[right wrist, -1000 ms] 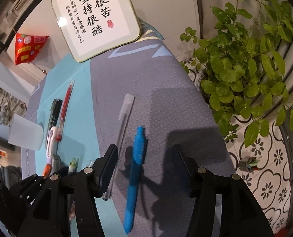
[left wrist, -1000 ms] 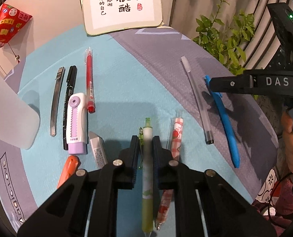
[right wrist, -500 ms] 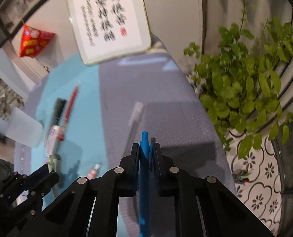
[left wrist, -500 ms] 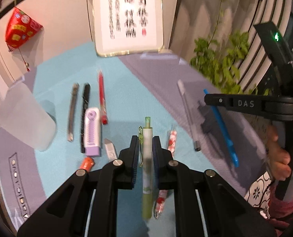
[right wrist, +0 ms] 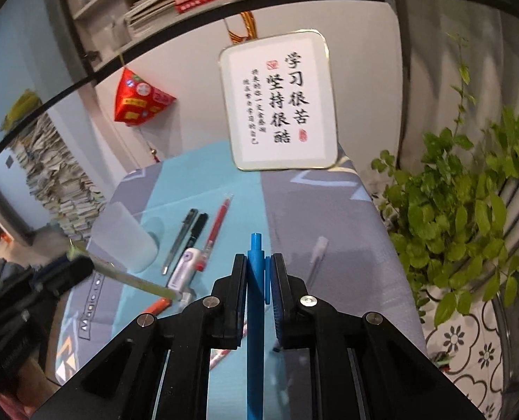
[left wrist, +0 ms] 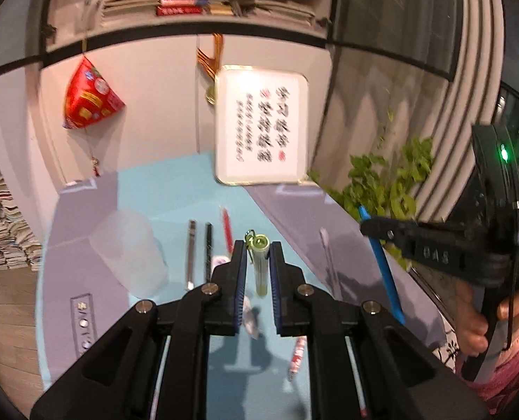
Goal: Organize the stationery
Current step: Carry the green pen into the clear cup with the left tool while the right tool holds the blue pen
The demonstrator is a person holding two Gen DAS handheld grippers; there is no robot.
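The green gel pen is sitting clamped between the pads of the left gripper, lifted off the tablecloth, its long axis running along the fingers and its capped end pointing away from the camera toward the wall. The blue pen is sitting the same way in the right gripper, whose jaws are pressing on its barrel; its clicker end is pointing forward and up, the rest of the barrel trailing back under the gripper. Seen from the left wrist, that blue pen is hanging slanted, its upper end tilting left.

Below both grippers, a patterned pink pen is lying on the cloth. Farther on, a lilac correction tape, an orange marker, a clear capped pen, a red pen, a black pen and a slim grey pen are lying roughly parallel, long axes pointing toward the wall. A frosted cup is standing to their left. A framed calligraphy sign is leaning at the far edge.
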